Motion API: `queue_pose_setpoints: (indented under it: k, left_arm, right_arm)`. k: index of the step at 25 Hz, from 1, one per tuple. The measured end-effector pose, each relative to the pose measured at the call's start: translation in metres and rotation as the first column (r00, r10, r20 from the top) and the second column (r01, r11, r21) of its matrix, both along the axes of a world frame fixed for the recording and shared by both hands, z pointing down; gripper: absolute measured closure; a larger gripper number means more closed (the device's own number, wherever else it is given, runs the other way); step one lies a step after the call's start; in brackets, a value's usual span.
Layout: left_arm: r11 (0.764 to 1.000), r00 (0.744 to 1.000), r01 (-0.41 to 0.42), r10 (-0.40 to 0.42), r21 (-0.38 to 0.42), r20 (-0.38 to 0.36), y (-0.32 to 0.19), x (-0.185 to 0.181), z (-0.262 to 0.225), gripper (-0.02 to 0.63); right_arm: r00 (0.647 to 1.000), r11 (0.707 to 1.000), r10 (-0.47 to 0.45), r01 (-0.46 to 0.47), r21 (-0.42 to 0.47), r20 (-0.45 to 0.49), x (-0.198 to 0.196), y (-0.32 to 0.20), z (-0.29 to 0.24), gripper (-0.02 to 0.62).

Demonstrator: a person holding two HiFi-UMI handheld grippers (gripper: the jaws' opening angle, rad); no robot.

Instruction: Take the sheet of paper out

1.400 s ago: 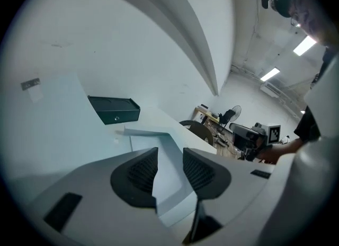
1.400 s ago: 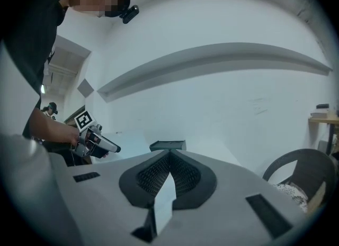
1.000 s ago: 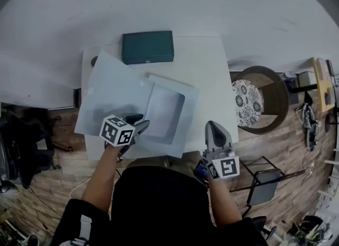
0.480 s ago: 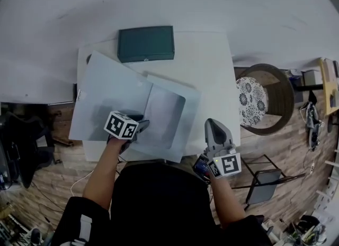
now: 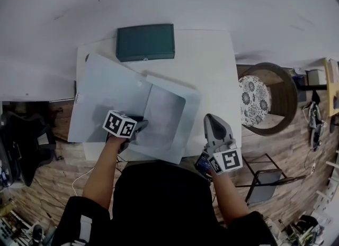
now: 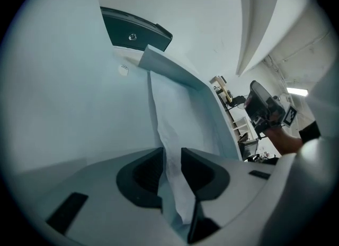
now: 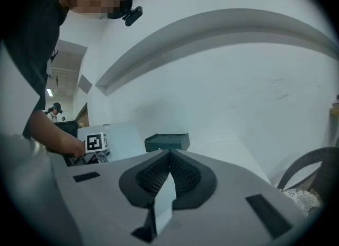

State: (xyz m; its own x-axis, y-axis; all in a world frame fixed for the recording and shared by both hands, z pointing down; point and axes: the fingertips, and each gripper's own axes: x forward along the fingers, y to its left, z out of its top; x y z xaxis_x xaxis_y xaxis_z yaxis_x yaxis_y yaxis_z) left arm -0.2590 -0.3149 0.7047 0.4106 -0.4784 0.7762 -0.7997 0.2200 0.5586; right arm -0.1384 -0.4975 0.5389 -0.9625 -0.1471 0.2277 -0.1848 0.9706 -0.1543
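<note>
The left gripper (image 5: 140, 127) is nearer; its jaws have just been closing but stand a little apart, with the thin, bendy sheet of paper (image 6: 170, 134) between them, not pinched yet, I think; the sheet runs toward one o'clock inside the smooth pale folder (image 5: 106, 91); the right gripper (image 5: 212, 122), shut and empty, hangs at four o'clock.
</note>
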Motion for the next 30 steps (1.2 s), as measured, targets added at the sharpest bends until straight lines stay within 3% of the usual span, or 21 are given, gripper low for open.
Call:
queue_pose_setpoints:
  k: [3,6,11,16,30]
  left_arm:
    - [1.0,1.0,-0.006,0.006,-0.014,-0.018,0.001,0.004,0.002,0.566]
    - [0.999,1.0,-0.004,0.003,-0.033,-0.025,0.004,0.005,0.005,0.6]
    - [0.999,0.999,0.042,-0.042,-0.023,-0.028,0.008,-0.005,-0.003,0.603]
    - [0.996,0.996,0.086,-0.085,-0.021,0.015,0.022,-0.027,-0.018,0.603]
    - [0.972,0.97,0.2,-0.213,0.12,0.113,0.068,-0.073,-0.104,0.603]
  right_arm:
    - [1.0,1.0,-0.003,0.003,-0.009,-0.005,-0.001,0.001,0.004,0.584]
    - [1.0,1.0,-0.003,0.003,-0.02,-0.005,-0.002,0.004,0.005,0.584]
    - [1.0,1.0,-0.005,0.005,-0.018,0.001,-0.001,0.007,0.003,0.584]
    - [1.0,1.0,-0.001,0.001,-0.02,0.015,-0.004,0.01,0.0,0.584]
    - [0.996,1.0,-0.026,0.025,0.012,0.082,-0.019,0.032,-0.023,0.584]
